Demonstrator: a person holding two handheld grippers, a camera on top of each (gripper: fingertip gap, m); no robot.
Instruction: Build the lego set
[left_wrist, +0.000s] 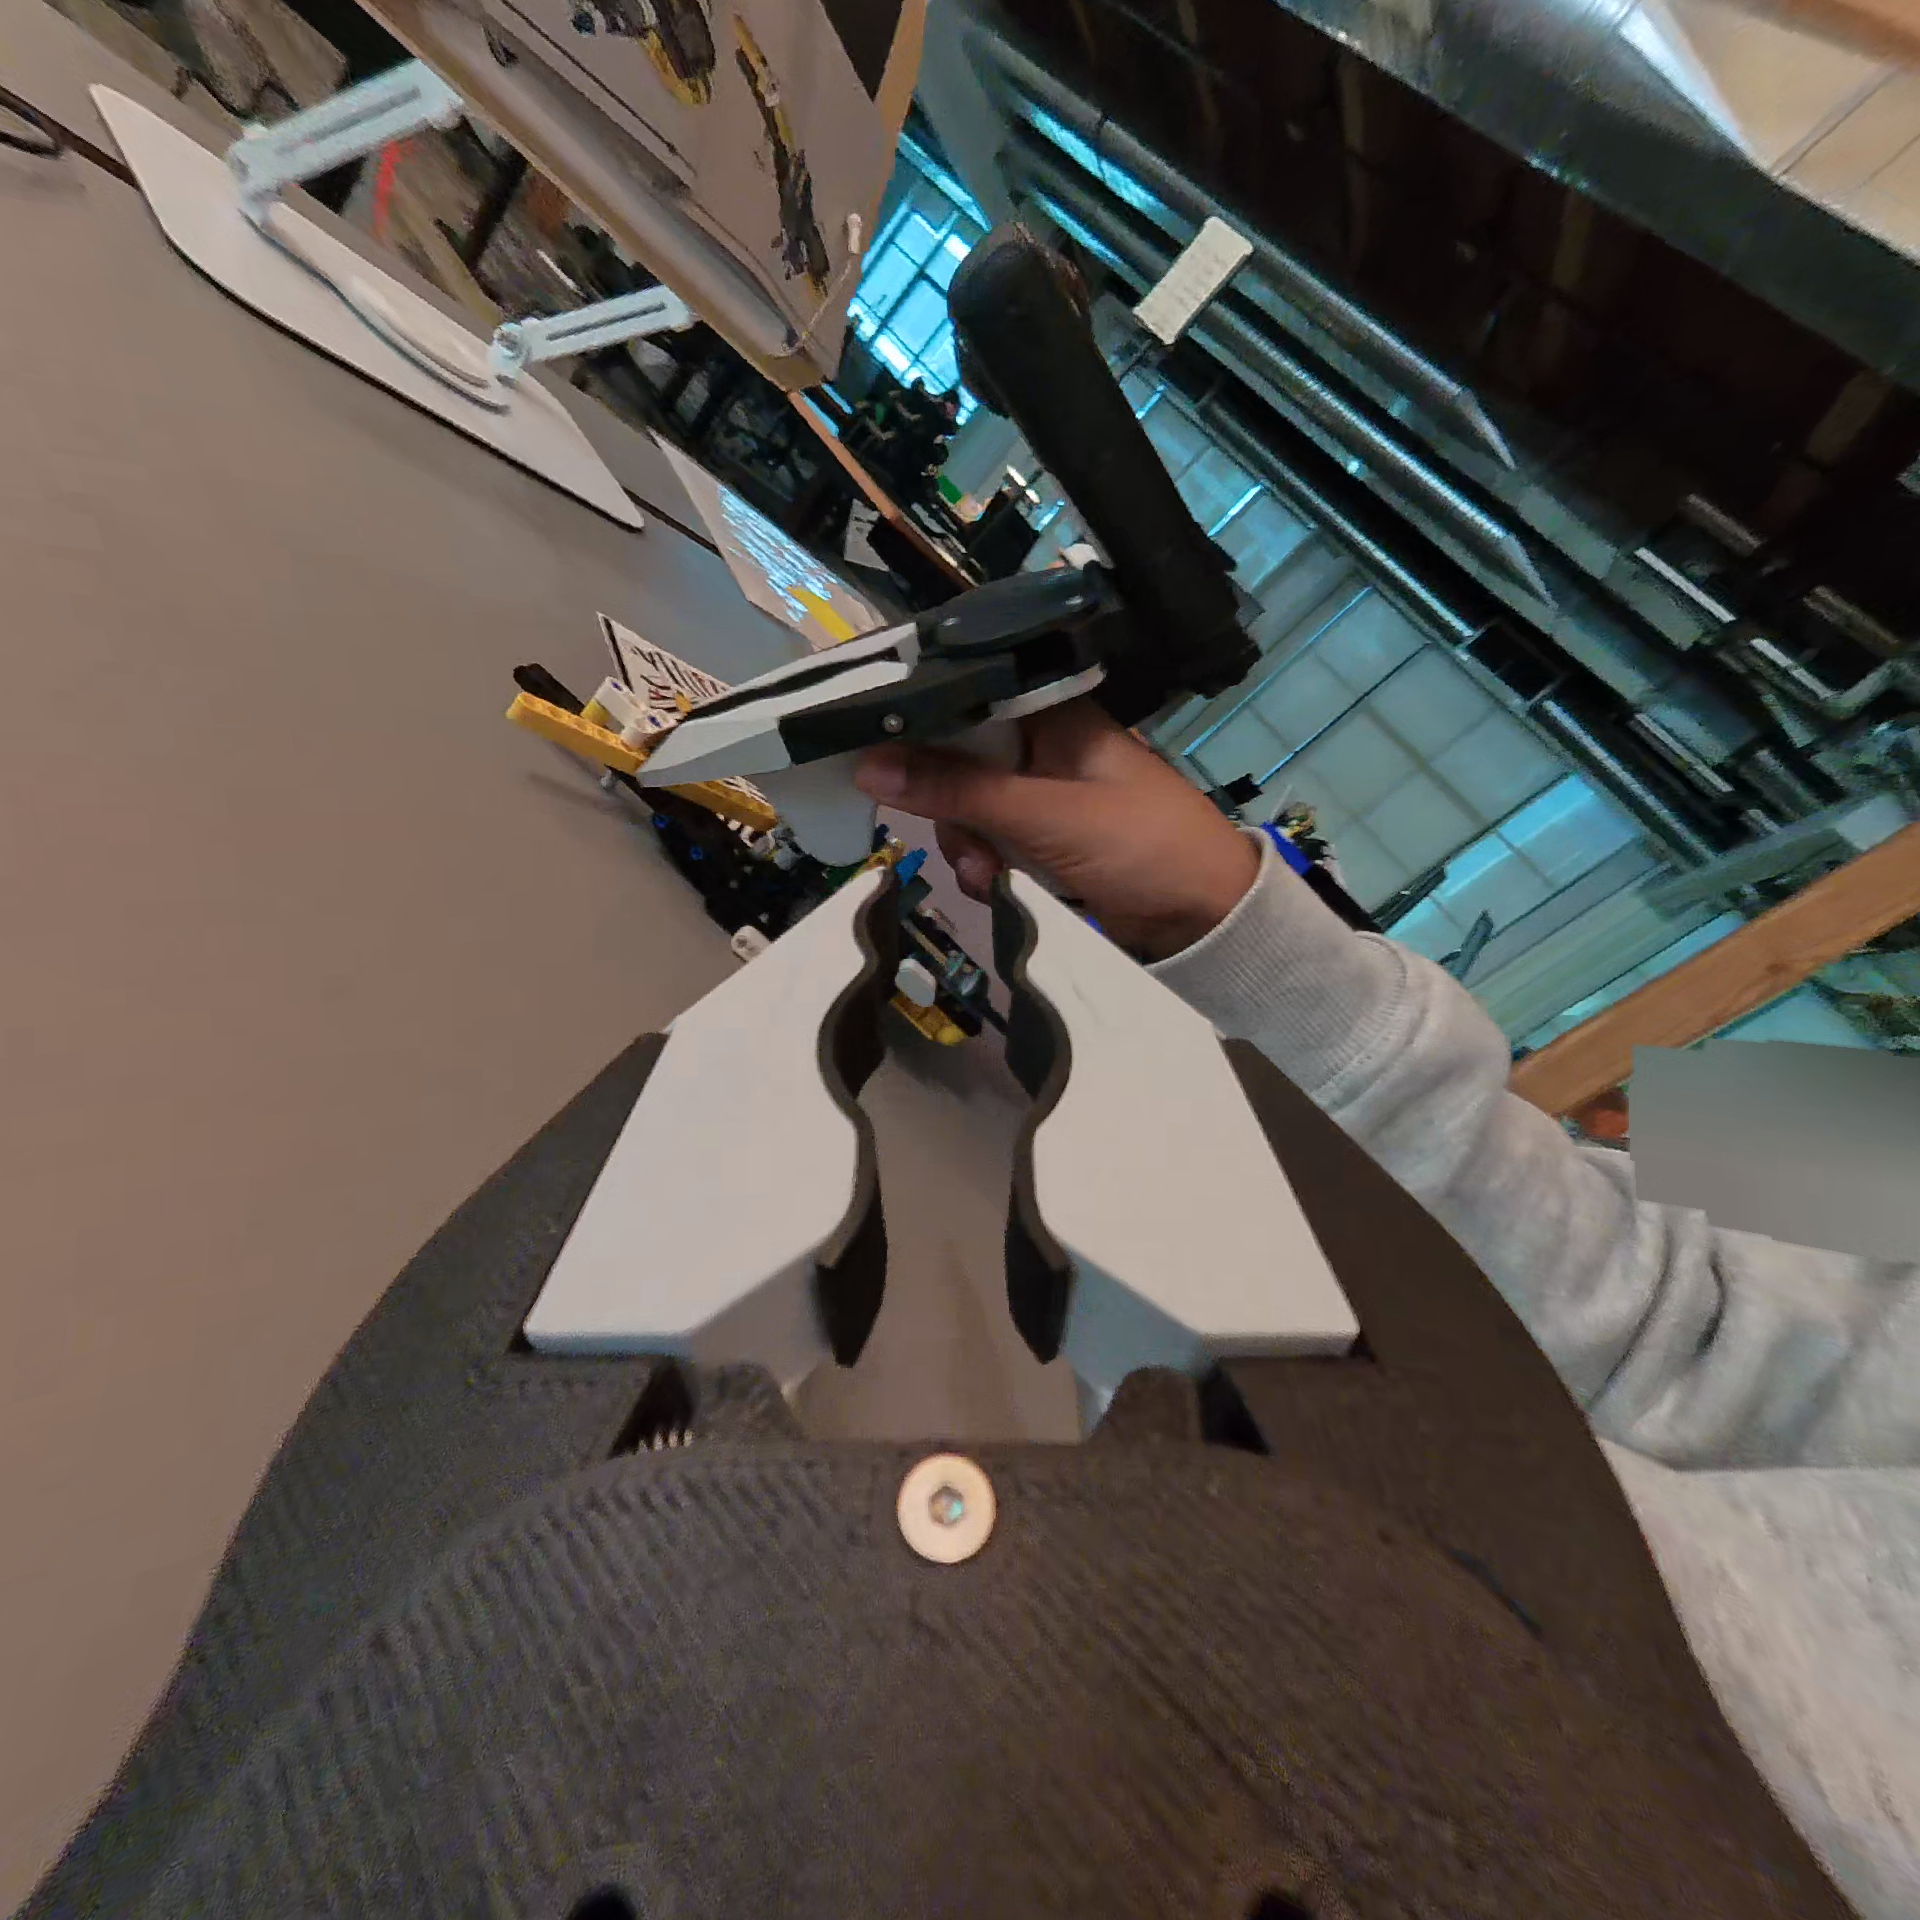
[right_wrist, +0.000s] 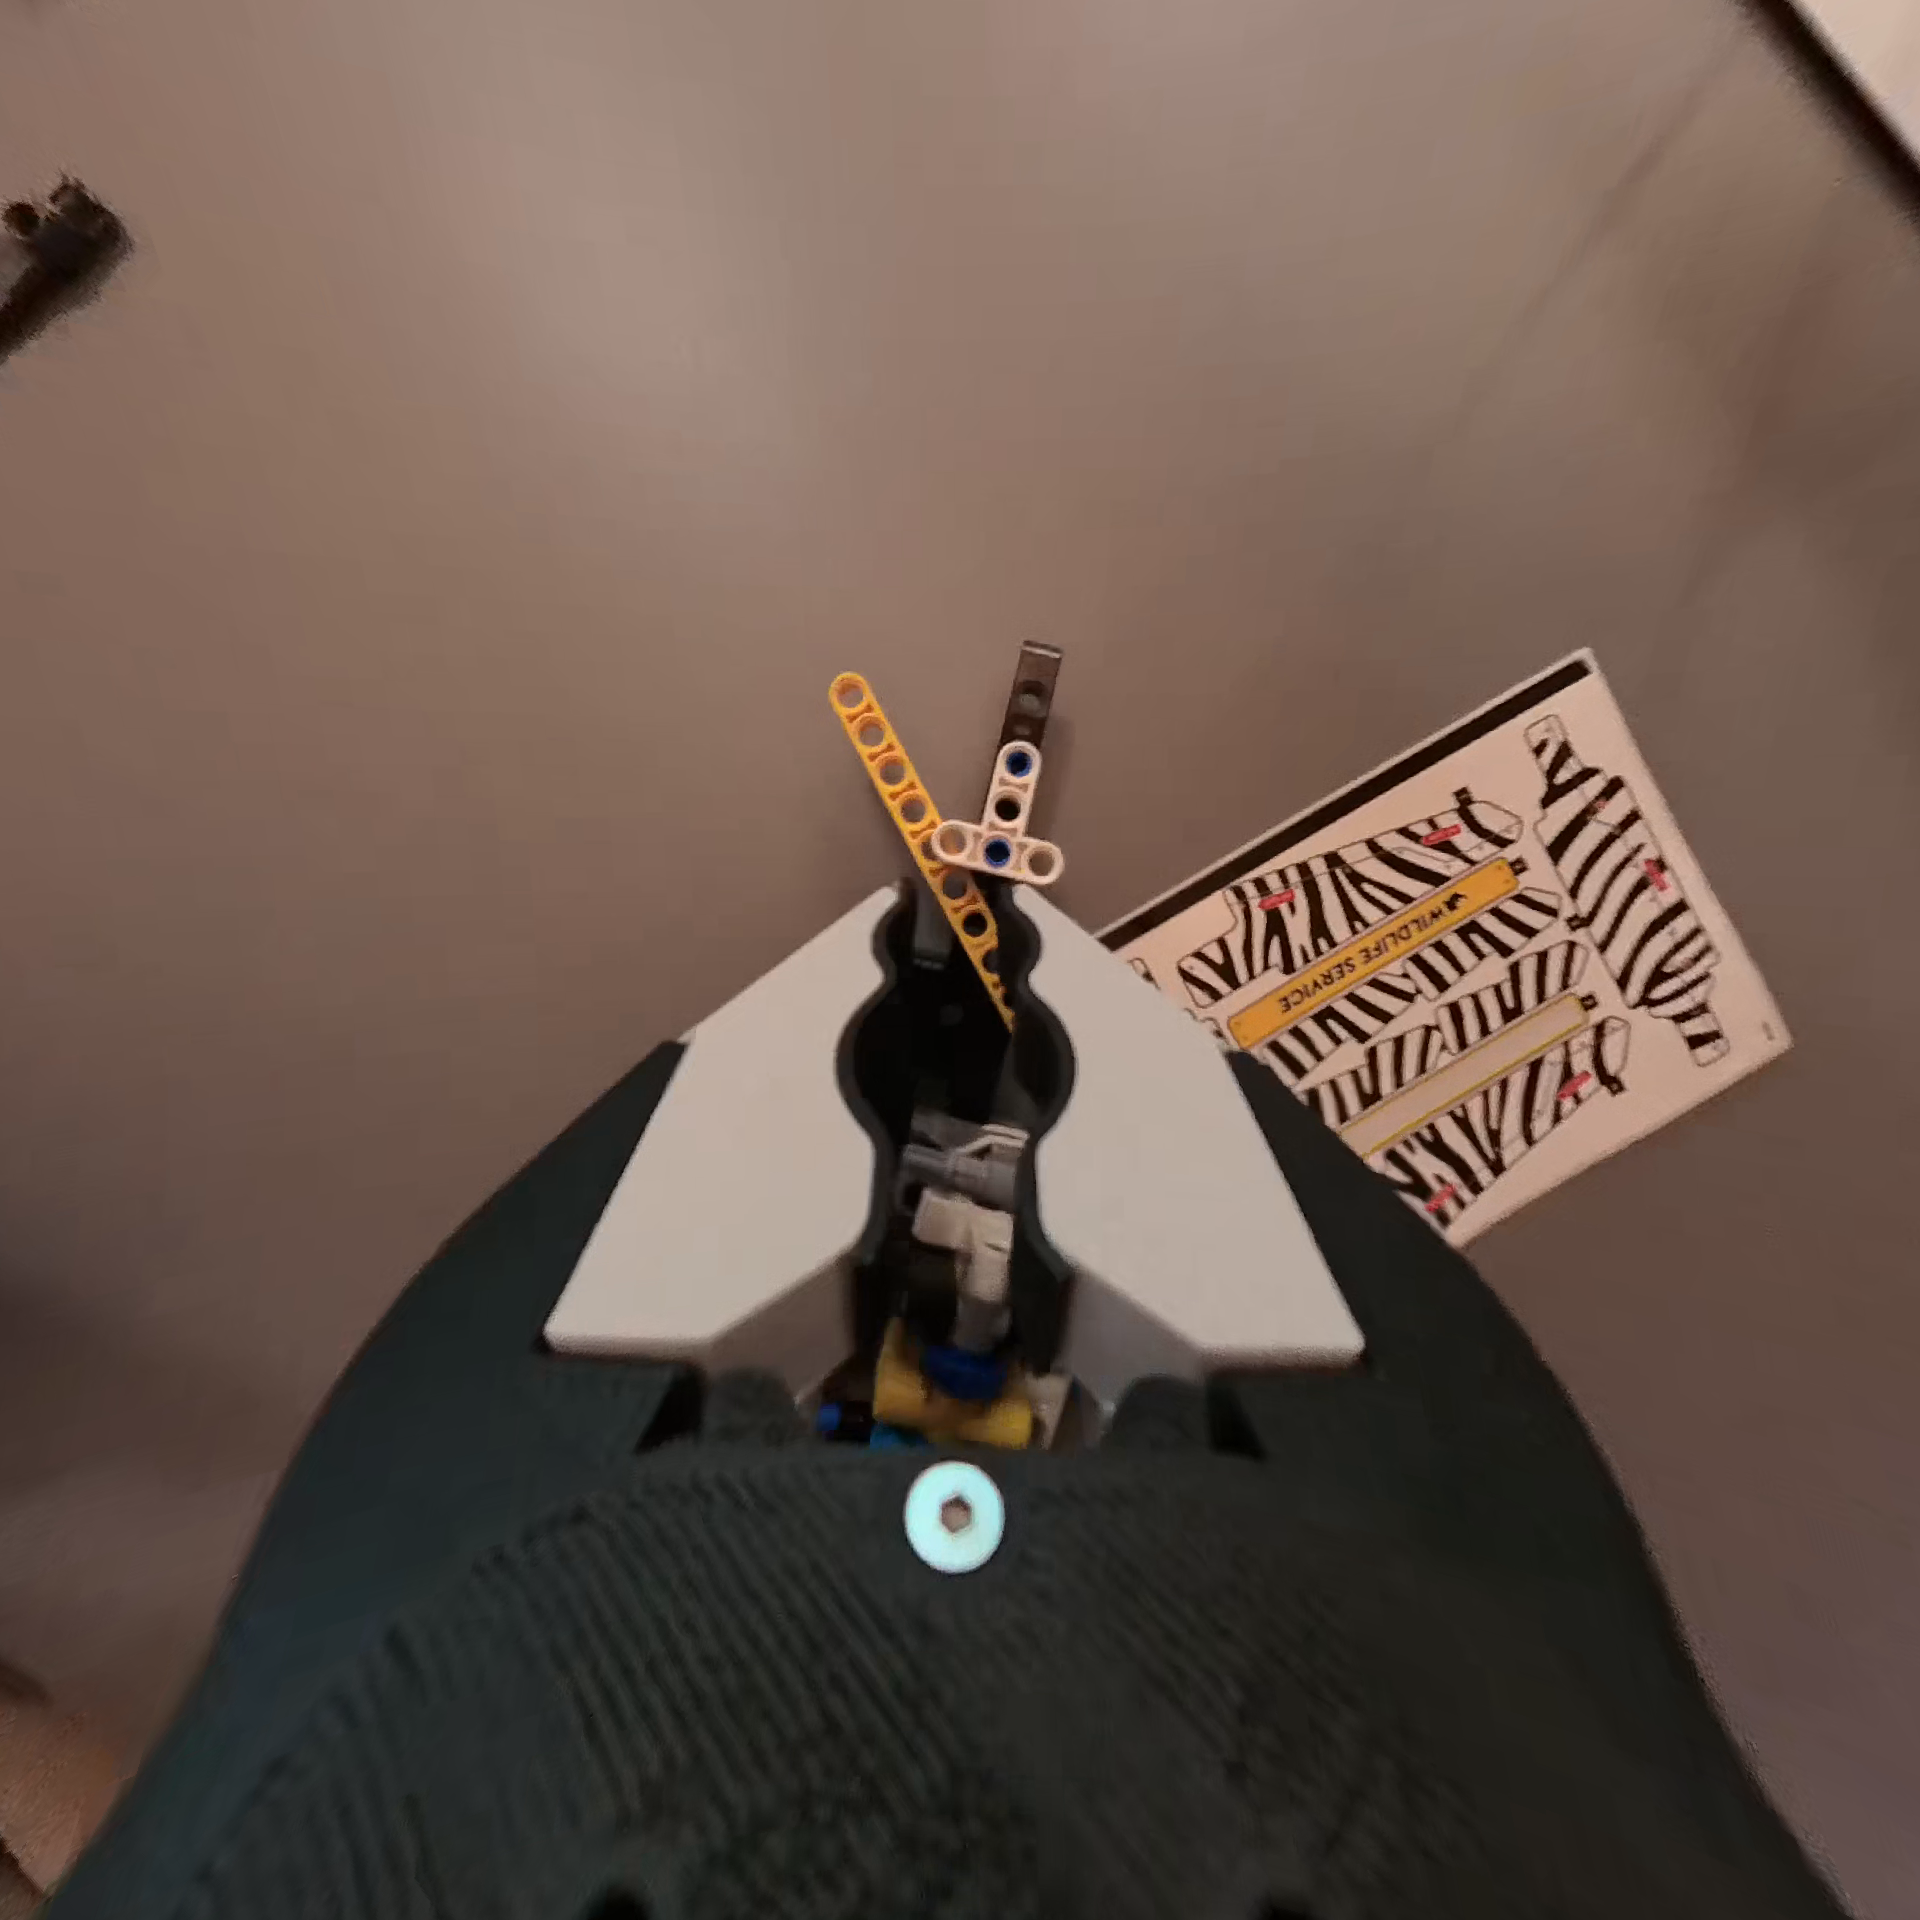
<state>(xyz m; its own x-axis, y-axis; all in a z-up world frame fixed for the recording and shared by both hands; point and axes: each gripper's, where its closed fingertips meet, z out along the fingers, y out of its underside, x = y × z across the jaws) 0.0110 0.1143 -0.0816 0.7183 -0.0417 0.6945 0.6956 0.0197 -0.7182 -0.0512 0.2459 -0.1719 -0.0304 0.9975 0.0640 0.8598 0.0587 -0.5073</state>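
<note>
A lego assembly (right_wrist: 961, 1174) of black, grey, yellow and blue parts sits between the fingers of my right gripper (right_wrist: 961, 899), which is shut on it. A long yellow beam (right_wrist: 888, 774), a white T-shaped piece (right_wrist: 1003, 847) with blue pins and a dark beam (right_wrist: 1034, 686) stick out past the fingertips. In the left wrist view the right gripper (left_wrist: 655, 769) is held by a hand (left_wrist: 1070, 831), with its tips at the yellow beam (left_wrist: 613, 743). My left gripper (left_wrist: 943, 883) is open and empty, pointing at the assembly's dark lower part (left_wrist: 748, 883).
A zebra-striped sticker sheet (right_wrist: 1455, 966) lies on the grey table (right_wrist: 520, 520) right of the assembly. A white monitor-stand base (left_wrist: 343, 301) and a booklet (left_wrist: 779, 561) lie farther back. A dark piece (right_wrist: 62, 239) lies at the far left. A grey sleeve (left_wrist: 1403, 1070) crosses on the right. One gripper's finger ends stand about 15 centimetres off the other's. The dark piece (right_wrist: 62, 239) is about 20 centimetres from both grippers' fingertips.
</note>
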